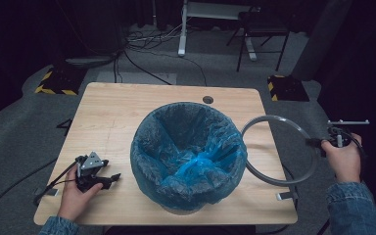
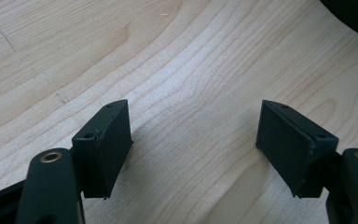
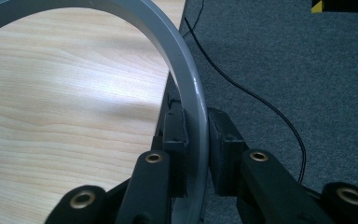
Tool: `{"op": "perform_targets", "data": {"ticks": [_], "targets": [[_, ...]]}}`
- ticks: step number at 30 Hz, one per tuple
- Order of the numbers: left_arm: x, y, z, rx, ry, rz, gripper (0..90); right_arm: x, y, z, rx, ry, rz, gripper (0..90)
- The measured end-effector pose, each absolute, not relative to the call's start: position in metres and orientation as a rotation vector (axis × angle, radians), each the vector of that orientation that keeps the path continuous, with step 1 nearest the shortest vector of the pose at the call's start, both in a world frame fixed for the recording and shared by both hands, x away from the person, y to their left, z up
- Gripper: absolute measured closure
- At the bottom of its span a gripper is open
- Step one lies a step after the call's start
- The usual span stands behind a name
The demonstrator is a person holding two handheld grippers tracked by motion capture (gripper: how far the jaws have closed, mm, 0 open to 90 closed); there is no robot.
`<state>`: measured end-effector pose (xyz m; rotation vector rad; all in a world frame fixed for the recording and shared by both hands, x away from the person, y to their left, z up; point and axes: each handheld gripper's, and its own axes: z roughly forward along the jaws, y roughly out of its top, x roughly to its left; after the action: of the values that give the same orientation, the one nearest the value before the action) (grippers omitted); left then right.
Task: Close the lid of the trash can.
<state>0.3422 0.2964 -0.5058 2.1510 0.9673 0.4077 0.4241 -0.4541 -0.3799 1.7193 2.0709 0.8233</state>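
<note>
On the wooden table (image 1: 107, 112) I see the bin (image 1: 188, 156) lined with a blue bag (image 1: 196, 142), its top folded over the rim. At the table's right edge my right gripper (image 3: 196, 140) pinches the grey ring (image 1: 279, 147) thinly on its band; I judge it could twist or slip out, or snag and drag the liner when lowered. My left gripper (image 1: 108, 171) rests wide apart, holding nothing, beside the bin.

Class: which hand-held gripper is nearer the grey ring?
Right. The right hand-held gripper is clamped on the grey ring; the left hand-held gripper lies across the bin, open.
</note>
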Motion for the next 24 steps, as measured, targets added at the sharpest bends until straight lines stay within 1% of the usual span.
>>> {"op": "perform_targets", "data": {"ticks": [13,24], "targets": [[0.342,0.296,-0.506,2.151,0.968,0.407,26.3,0.421,-0.455,-0.334,1.686,2.069,0.867,79.2],[0.342,0.296,-0.506,2.152,0.965,0.410,26.3,0.418,-0.455,-0.303,1.646,2.044,0.878,79.2]]}}
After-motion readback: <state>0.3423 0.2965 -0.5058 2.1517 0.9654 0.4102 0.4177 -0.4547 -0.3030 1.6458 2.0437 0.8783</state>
